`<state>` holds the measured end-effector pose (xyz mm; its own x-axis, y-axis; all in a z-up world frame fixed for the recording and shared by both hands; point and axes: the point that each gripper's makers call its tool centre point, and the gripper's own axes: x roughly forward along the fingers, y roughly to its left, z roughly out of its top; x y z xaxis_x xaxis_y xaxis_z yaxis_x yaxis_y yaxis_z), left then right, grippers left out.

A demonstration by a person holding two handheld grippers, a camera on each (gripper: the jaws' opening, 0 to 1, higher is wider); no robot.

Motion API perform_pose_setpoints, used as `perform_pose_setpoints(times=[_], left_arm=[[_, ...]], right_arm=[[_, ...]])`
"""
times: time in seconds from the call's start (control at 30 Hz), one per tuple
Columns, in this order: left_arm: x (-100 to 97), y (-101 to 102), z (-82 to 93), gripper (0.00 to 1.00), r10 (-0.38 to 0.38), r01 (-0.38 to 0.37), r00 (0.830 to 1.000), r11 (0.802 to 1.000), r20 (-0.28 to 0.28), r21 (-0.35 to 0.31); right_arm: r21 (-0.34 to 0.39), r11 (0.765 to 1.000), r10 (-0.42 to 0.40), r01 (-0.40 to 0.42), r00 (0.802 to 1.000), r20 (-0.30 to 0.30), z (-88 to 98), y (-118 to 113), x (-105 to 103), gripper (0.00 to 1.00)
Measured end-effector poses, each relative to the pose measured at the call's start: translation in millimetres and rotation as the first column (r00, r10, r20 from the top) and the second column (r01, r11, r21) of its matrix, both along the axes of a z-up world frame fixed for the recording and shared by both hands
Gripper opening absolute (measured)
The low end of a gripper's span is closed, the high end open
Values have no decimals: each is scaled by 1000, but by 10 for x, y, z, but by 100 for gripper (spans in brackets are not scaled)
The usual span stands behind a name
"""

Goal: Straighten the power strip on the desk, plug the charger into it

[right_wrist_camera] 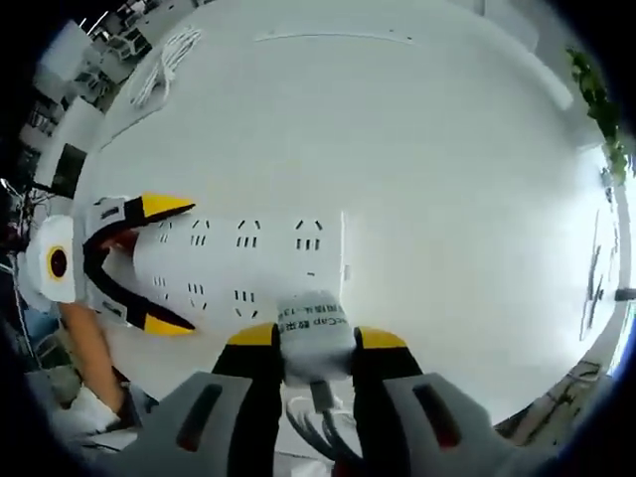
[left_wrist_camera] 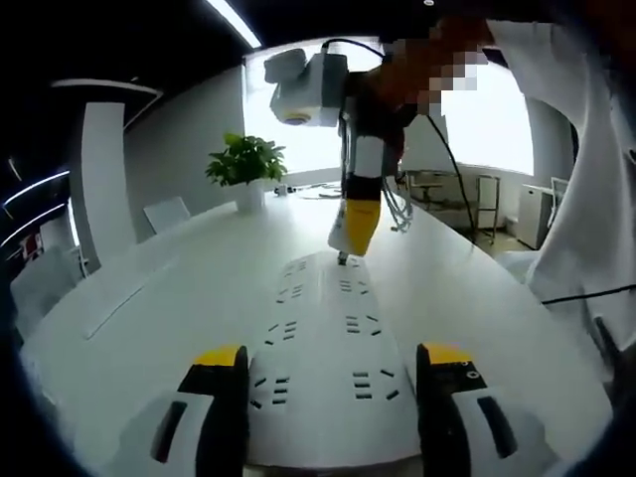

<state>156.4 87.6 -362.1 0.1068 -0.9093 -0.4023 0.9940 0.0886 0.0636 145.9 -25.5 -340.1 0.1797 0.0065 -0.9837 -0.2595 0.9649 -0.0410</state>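
Note:
A white power strip [left_wrist_camera: 323,348] lies lengthwise on the white desk [left_wrist_camera: 169,278], its rows of sockets facing up. My left gripper [left_wrist_camera: 333,363] straddles its near end, with both yellow-tipped jaws pressed against the strip's sides. In the right gripper view the same strip [right_wrist_camera: 248,263] lies across the desk, and the left gripper [right_wrist_camera: 149,263] clamps its left end. My right gripper [right_wrist_camera: 318,338] is shut on a white charger [right_wrist_camera: 313,328] with a printed label, right at the strip's other end. In the left gripper view the right gripper [left_wrist_camera: 351,240] points straight down onto the strip's far end.
A potted plant [left_wrist_camera: 244,164] stands at the desk's far end. A person's white sleeve [left_wrist_camera: 586,199] fills the right side. A coiled white cable [right_wrist_camera: 169,55] lies on the desk [right_wrist_camera: 447,179] beyond the strip. Chairs [left_wrist_camera: 167,212] line the left edge.

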Motion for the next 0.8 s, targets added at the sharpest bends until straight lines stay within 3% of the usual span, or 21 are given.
perform_pose_setpoints(times=[0.03, 0.1, 0.13, 0.47, 0.63, 0.73, 0.77, 0.8], left_arm=[[-3, -26, 21, 60, -10, 10, 1000, 1000, 0, -12], [26, -28, 64, 53, 19, -22, 997, 999, -77, -44], [81, -59, 84, 50, 29, -34, 996, 997, -82, -64], [177, -119, 70, 50, 39, -42, 997, 998, -64, -49], [220, -138, 56, 57, 63, -65, 995, 998, -83, -21], [194, -98, 0, 65, 78, -73, 995, 994, -63, 76], [198, -65, -70, 70, 89, -80, 995, 983, -47, 166], [186, -12, -152, 74, 103, -90, 994, 959, -36, 270]], right_arm=[[27, 999, -34, 34, 999, -4, 13, 17, 54, 25], [65, 995, -79, 81, 996, -34, 3, -7, 97, 25], [64, 995, -76, 78, 997, -31, -1, -16, 99, 25], [74, 996, -47, 50, 998, -45, -3, -12, 110, 26], [85, 995, -44, 48, 997, -56, -4, -17, 109, 26], [86, 995, -37, 42, 997, -61, -3, -18, 108, 26], [85, 996, -34, 40, 997, -62, -2, -19, 113, 26], [84, 996, -28, 34, 998, -63, -1, -19, 114, 26]])
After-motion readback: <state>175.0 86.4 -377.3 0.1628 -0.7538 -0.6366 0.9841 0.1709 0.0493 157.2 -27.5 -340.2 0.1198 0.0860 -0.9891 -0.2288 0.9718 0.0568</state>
